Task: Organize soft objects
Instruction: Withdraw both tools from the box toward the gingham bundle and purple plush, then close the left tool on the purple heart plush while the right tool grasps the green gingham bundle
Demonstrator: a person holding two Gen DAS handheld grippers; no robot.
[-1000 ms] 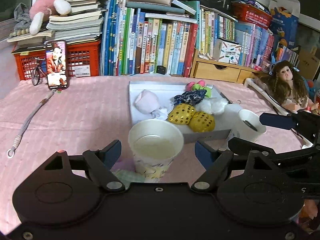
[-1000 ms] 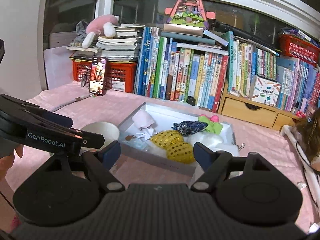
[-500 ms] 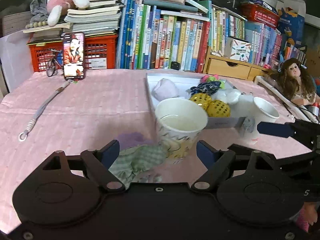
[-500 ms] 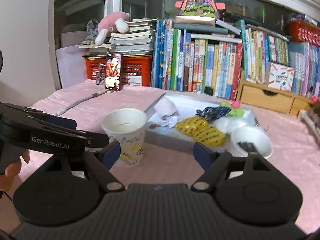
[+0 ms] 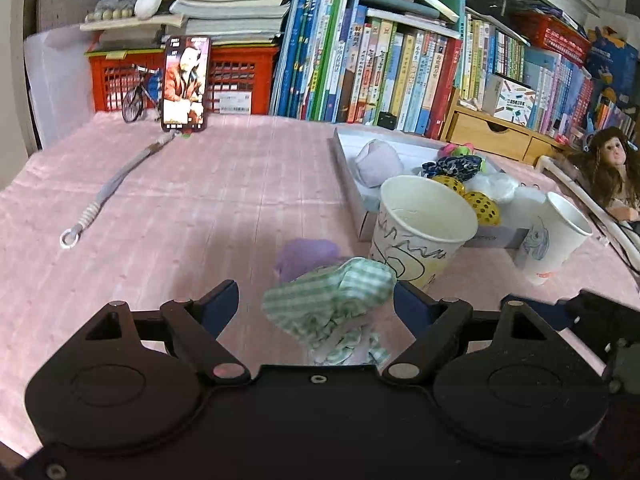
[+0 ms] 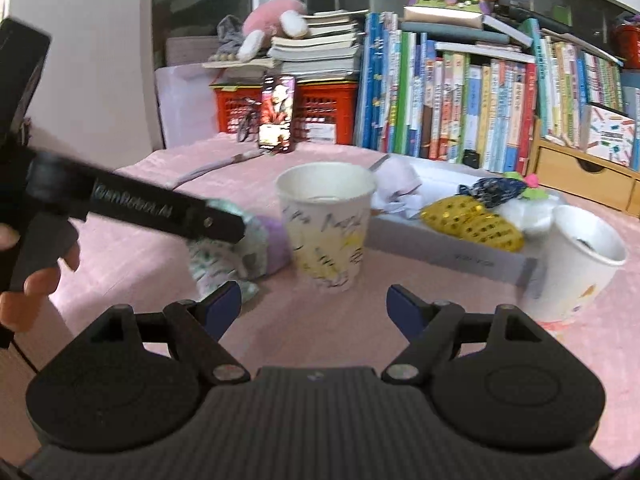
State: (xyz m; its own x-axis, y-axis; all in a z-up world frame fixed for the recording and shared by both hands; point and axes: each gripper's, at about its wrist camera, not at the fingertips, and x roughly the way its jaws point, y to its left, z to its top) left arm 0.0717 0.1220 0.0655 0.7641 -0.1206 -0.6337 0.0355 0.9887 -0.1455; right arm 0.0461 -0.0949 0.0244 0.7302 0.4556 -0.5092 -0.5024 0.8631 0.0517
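Left wrist view looks over the pink tablecloth [image 5: 208,200], where the left gripper [image 5: 316,300] has its jaws spread, having just opened a little wider. A crumpled green checked cloth [image 5: 332,300] lies between the blue pads, but neither pad presses on it; its lower folds are cut off behind the gripper body. Just behind it sits a purple soft thing [image 5: 304,252], half hidden by the cloth, its shape hard to read. A scribbled paper cup [image 5: 420,232] stands upright beside both, in front of the grey tray [image 5: 352,184]. It hides part of the yellow dotted balls [image 5: 480,204] that lie in the tray with a pale lilac pouch [image 5: 378,160] and a dark patterned scrunchie [image 5: 452,166].

From the right wrist view, the right gripper [image 6: 314,306] is also spread, with bare tablecloth between its pads. The left gripper's dark finger crosses the left side, blurred, and covers part of the cloth. A second paper cup [image 6: 572,264] stands at the tray's near corner; a dark mark shows inside it, too small to identify.
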